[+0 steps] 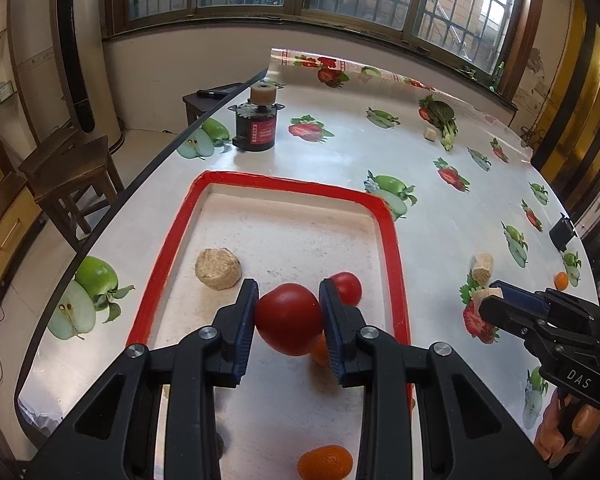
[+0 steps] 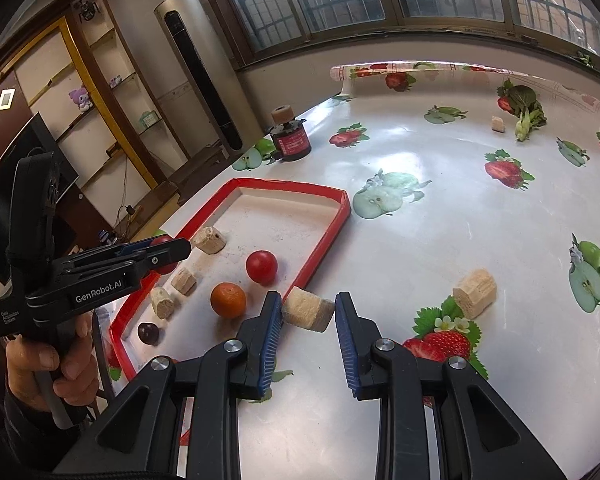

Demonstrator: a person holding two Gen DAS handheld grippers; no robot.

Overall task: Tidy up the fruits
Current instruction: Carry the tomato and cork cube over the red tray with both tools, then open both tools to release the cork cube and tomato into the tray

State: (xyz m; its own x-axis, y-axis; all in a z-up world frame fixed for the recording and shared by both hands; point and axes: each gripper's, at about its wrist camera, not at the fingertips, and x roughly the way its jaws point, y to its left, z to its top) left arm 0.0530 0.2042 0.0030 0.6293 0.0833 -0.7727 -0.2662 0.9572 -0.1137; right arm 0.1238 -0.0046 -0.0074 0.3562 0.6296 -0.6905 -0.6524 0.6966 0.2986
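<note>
Tomato (image 1: pixel 288 318), large and red, sits clamped between the two blue pads of the left gripper (image 1: pixel 289 316), held above the red-rimmed tray (image 1: pixel 396 240). The same gripper shows from the side in the right wrist view (image 2: pixel 168 250), with a hand (image 2: pixel 60 360) wrapped round its grip.

Inside the tray lie a smaller tomato (image 2: pixel 262 267), an orange (image 2: pixel 228 300), a dark round fruit (image 2: pixel 148 333) near the tray's near corner, and three pale, fibrous chunks (image 2: pixel 208 240) along the left side. In the left wrist view the smaller tomato (image 1: pixel 346 288) is just behind the held one, a bit of orange peeks out beneath it, and one pale chunk (image 1: pixel 219 269) rests on the tray floor to the left. Another orange fruit (image 1: pixel 325 462) shows at the bottom edge of that view.

The right gripper (image 2: pixel 308 312) is closed on a pale block (image 2: pixel 308 314), its pads pressing both ends, just outside the tray's right rim and above the tabletop (image 2: pixel 420 240). A second pale block (image 2: pixel 475 293) lies on the fruit-printed cloth to the right, beside a printed strawberry. Further back stand a small black and red can (image 2: pixel 292 140), a leafy green vegetable (image 2: pixel 524 116) and another small pale piece (image 2: pixel 498 124). A small orange fruit (image 1: pixel 561 280) rests near the tabletop's right edge.
</note>
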